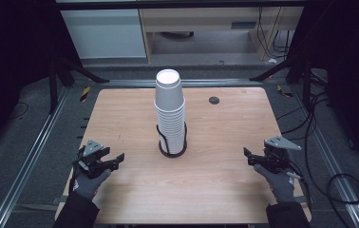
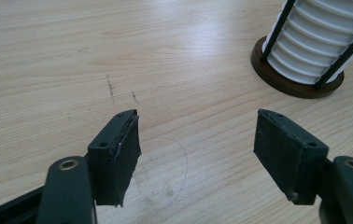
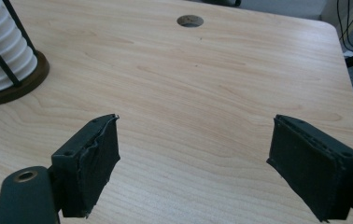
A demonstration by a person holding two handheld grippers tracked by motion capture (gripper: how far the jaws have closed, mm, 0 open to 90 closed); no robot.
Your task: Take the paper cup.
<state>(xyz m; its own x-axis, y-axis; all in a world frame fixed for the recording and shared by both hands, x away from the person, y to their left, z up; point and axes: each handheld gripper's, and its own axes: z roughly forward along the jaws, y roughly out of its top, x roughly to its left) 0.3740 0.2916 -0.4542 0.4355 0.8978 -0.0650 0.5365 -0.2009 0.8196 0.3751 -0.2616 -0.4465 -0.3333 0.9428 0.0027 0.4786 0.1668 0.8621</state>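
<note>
Both gloved hands rest low at the near bench (image 1: 225,190) corners. The left gripper (image 1: 116,159) and right gripper (image 1: 247,154) point inward, fingers (image 2: 116,156) apart and empty. The cup stack (image 1: 170,111) stands upright in its holder (image 1: 173,147) mid-bench, well apart from both, bare wood between.

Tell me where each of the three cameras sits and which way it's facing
High view: above the person's side, looking forward and down at the table; both gloved hands, left gripper and right gripper.
Left gripper view: on the left gripper, jaws open, facing the cup stack in its holder.
Right gripper view: on the right gripper, jaws open, facing the table hole.
All three share the cup stack.
</note>
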